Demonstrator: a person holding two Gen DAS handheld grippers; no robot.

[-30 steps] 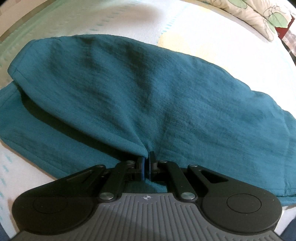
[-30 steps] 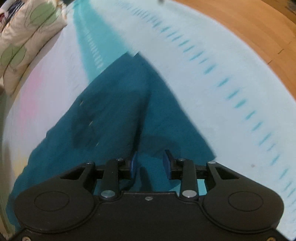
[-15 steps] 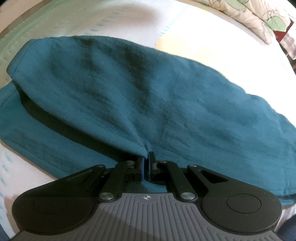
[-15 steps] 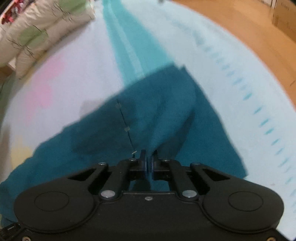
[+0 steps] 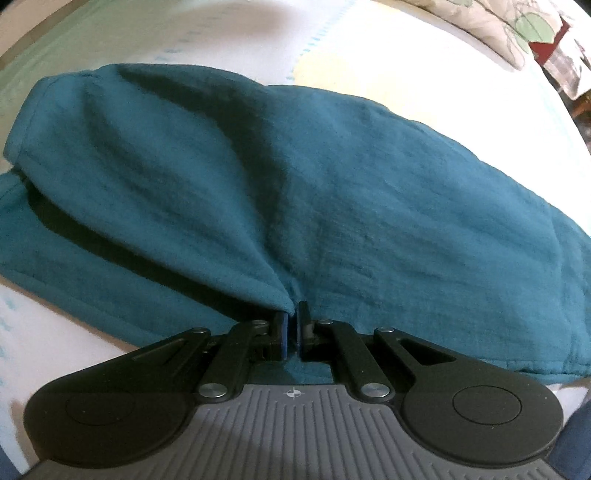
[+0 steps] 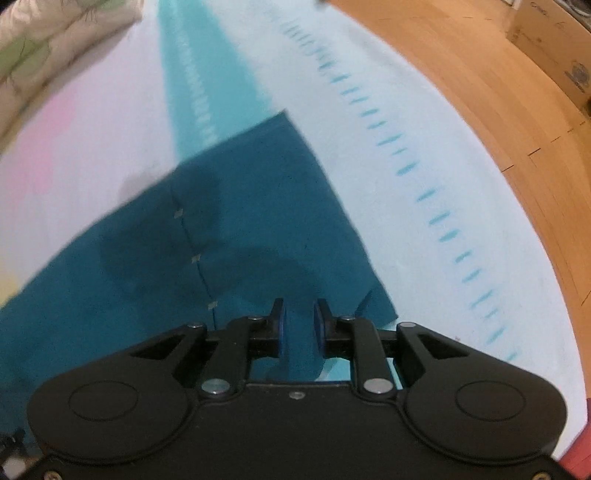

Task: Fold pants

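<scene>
Teal pants (image 5: 351,192) lie spread on a pale bed sheet (image 5: 229,40), with one layer doubled over another at the left. My left gripper (image 5: 294,314) is shut on a raised fold at the cloth's near edge, and the fabric tents up from its pads. In the right wrist view, the pants (image 6: 240,229) end in a straight hem with a corner far up the sheet. My right gripper (image 6: 298,314) points down over the near corner. Its jaws are opening, and teal cloth shows in the gap without the pads pressing it.
A leaf-print pillow (image 5: 517,26) lies at the bed's far side, and the same pillow (image 6: 44,48) shows in the right wrist view. The sheet (image 6: 369,155) has a turquoise stripe and dashed stitching. Beyond the bed's edge are wooden floor (image 6: 498,110) and a cardboard box (image 6: 554,48).
My right gripper's jaws closed on the cloth half a second ago and now stand apart again. The left gripper stays clamped on its fold, and the cloth has bulged a little higher.
</scene>
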